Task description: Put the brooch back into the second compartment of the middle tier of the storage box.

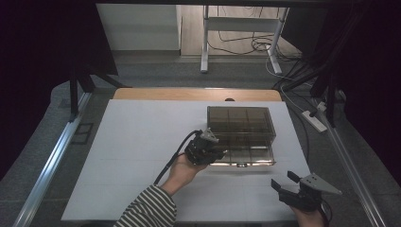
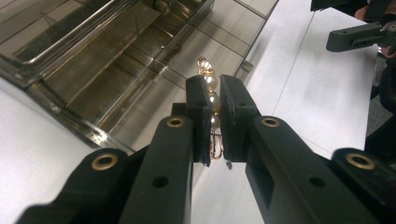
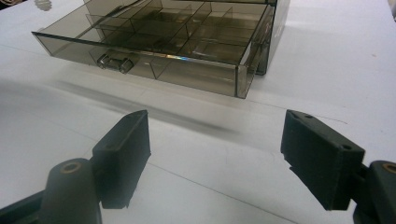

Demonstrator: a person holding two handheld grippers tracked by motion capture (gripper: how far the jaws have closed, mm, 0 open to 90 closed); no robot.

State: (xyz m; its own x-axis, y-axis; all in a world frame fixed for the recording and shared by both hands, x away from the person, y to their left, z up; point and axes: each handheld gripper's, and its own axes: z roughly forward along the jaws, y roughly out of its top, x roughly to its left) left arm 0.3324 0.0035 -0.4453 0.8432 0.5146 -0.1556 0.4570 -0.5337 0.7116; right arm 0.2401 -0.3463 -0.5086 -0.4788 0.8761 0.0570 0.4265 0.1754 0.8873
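My left claw [image 2: 213, 119] is clenched on a pearl clip [image 2: 212, 100]: a short row of pearls on gold wire, pinched between the two pads, its looped end poking out past the tips. Just beyond and below those tips lies the pulled-out drawer [image 2: 140, 79] of the smoky plastic box [image 1: 241, 124], its compartments right under the clip. My right claw [image 3: 215, 154] is released, jaws spread wide with nothing between them, over the white table [image 3: 327, 60]; the drawer front and its small handle [image 3: 114, 62] sit ahead of it, well apart.
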